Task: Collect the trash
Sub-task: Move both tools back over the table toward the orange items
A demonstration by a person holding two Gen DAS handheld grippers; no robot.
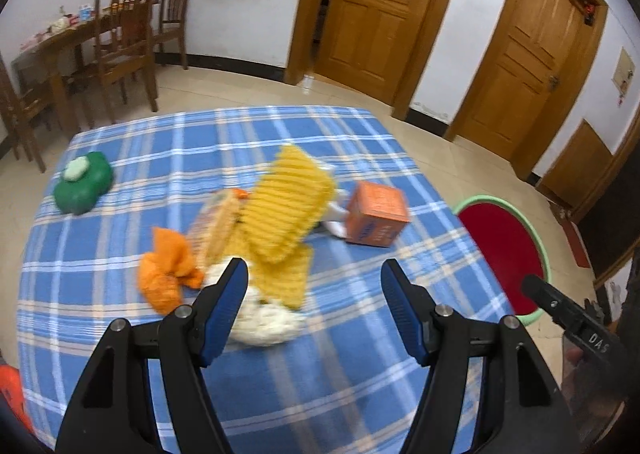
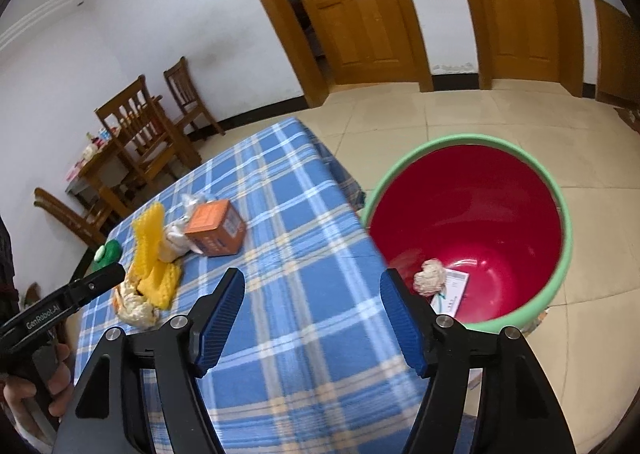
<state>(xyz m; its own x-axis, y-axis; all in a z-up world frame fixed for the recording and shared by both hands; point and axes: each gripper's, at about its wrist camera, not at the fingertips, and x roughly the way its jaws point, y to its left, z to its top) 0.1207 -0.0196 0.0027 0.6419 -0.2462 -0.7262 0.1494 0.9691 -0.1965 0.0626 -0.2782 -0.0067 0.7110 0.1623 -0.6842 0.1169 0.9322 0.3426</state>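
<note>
Tiled floor, white walls, two wooden doors; blue plaid tablecloth (image 1: 320, 394) covers the work surface and serves as reference. Its near half, under both grippers, is bare cloth, as is the far strip toward the doors. Just off the cloth's right edge, on the floor, stands the bin (image 2: 562, 254), green rim, red inside, mouth fully exposed from above; a crumpled paper wad (image 2: 430, 276) and a white card (image 2: 452, 290) lie on its bottom. Wooden chairs (image 1: 124, 42) and a side table stand well beyond the cloth's far-left corner. Clutter sits mid-cloth: yellow ribbed cloth (image 1: 286, 206), blurred, leaning above the pile; orange box (image 1: 376, 214) to its right, short of the cloth's right edge; orange crumpled wrapper (image 1: 166, 270) to its left; a pale crumpled wad (image 1: 264, 318) at the near side of the pile; green container (image 1: 82, 184) near the far-left corner, apart from the rest. Left gripper (image 1: 314, 286): jaws spread wide, empty, left fingertip over the pale wad. Right gripper (image 2: 312, 296): jaws spread wide, empty, above the cloth's right edge beside the bin.
</note>
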